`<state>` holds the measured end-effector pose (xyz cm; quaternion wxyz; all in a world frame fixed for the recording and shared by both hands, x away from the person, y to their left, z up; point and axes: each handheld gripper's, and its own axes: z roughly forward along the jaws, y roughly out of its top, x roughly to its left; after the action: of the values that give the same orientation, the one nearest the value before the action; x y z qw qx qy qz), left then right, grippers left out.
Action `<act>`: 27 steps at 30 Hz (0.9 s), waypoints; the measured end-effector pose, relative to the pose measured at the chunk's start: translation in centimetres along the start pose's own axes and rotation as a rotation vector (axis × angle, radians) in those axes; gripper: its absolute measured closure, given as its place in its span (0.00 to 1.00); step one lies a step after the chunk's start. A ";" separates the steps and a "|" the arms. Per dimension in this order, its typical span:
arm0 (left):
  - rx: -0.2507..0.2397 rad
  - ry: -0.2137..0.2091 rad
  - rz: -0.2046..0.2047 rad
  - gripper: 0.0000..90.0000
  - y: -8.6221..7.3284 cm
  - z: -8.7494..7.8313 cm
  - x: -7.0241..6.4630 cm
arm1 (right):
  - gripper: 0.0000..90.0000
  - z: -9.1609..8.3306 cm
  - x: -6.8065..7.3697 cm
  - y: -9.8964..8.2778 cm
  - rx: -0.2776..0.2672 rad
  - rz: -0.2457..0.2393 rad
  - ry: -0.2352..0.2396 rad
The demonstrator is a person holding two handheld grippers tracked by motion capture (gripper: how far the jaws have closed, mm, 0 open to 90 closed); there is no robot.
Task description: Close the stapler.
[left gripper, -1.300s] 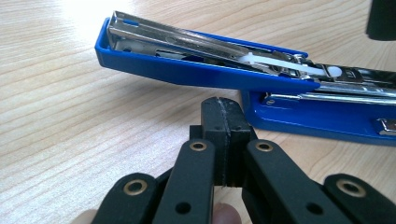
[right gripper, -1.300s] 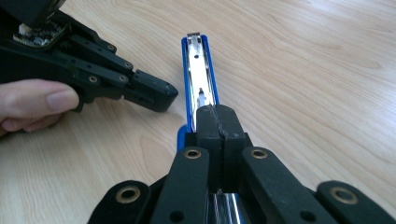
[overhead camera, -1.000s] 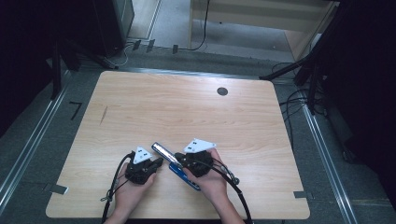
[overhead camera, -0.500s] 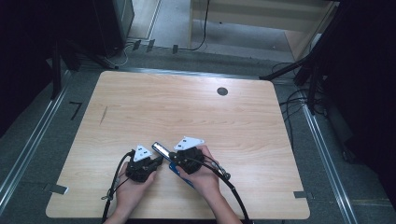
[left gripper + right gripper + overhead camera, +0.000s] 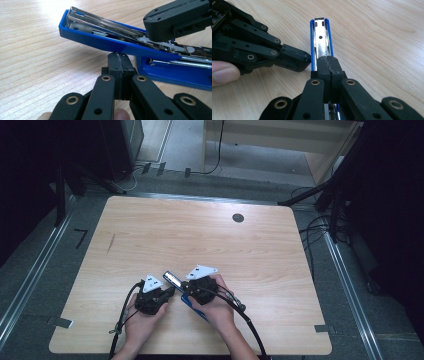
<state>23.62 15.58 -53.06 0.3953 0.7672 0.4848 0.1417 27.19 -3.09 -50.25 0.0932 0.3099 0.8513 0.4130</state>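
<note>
High view: near the front edge of the desk point(image 5: 150, 230), the left hand-held gripper point(image 5: 167, 293) has its jaws together with nothing between them, its tip just under the blue stapler point(image 5: 172, 279). That stapler lies open between both hands, metal channel up. To the right, the right hand-held gripper point(image 5: 184, 289), jaws also pressed together, rests on the stapler's channel.

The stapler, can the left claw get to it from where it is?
Probably yes. The left claw, shut, already sits right beside the blue stapler, with nothing between them; the right claw presses on top.
</note>
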 end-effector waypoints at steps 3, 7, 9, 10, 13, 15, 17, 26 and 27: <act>-0.002 -0.002 -0.001 1.00 0.0 0.0 0.0 | 1.00 0.0 0.0 0.0 0.000 -0.003 -0.002; -0.010 -0.008 -0.005 1.00 0.0 -0.1 0.0 | 1.00 0.0 0.0 0.0 -0.004 -0.006 -0.003; -0.015 -0.009 -0.007 1.00 0.1 -0.1 0.0 | 1.00 0.0 0.1 0.1 -0.005 -0.005 -0.002; -0.017 -0.006 -0.003 1.00 0.1 -0.2 0.0 | 1.00 -0.1 0.1 0.1 -0.006 -0.006 -0.002; -0.024 -0.006 0.000 1.00 0.2 -0.3 0.0 | 1.00 -0.1 0.1 0.1 -0.013 -0.008 0.005; -0.030 -0.002 0.000 1.00 0.2 -0.4 0.0 | 1.00 -0.2 0.2 0.1 -0.011 -0.013 0.003; -0.038 -0.008 -0.003 1.00 0.2 -0.5 0.0 | 1.00 -0.3 0.2 0.2 -0.012 -0.014 0.003; -0.067 -0.037 0.010 1.00 0.4 -0.7 -0.6 | 1.00 -1.1 0.1 0.4 -0.040 -0.010 0.008; -0.068 -0.039 0.011 1.00 0.4 -0.7 -0.7 | 1.00 -1.2 0.1 0.4 -0.042 -0.010 0.010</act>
<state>23.14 15.26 -52.18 0.4298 0.7586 0.4676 0.1454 26.76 -3.65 -49.16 0.0975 0.3016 0.8445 0.4317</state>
